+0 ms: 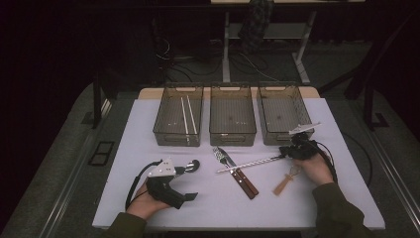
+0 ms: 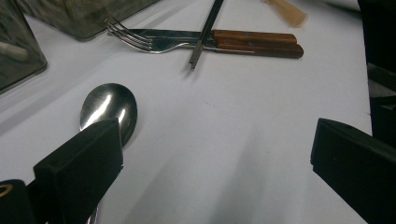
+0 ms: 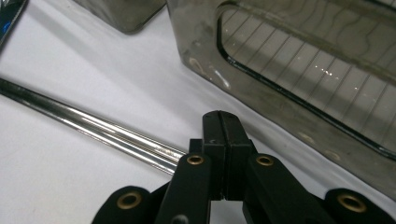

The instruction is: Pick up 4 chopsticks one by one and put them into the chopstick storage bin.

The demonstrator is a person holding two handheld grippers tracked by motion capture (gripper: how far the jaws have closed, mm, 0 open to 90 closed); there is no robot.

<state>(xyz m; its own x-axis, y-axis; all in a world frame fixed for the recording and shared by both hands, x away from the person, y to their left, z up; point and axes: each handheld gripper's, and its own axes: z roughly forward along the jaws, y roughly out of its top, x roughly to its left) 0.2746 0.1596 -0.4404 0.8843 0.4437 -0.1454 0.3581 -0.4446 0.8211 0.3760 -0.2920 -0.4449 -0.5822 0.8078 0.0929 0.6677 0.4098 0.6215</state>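
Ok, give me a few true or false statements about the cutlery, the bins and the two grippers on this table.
1. The left gripper is open beside the shiny metal spoon. True.
2. The right gripper is wide open. False: its jaws are shut on the pair of metal chopsticks.
3. The metal chopsticks lie across the wooden-handled fork and knife. True.
4. All three clear plastic bins are empty. False: the left bin holds pale sticks.

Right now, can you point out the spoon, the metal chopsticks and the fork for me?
spoon (image 2: pixel 109 108): left gripper view, on the middle of its shiny bowl.
metal chopsticks (image 1: pixel 247 164): high view, midway along the paired rods.
fork (image 2: pixel 135 39): left gripper view, on its tines.
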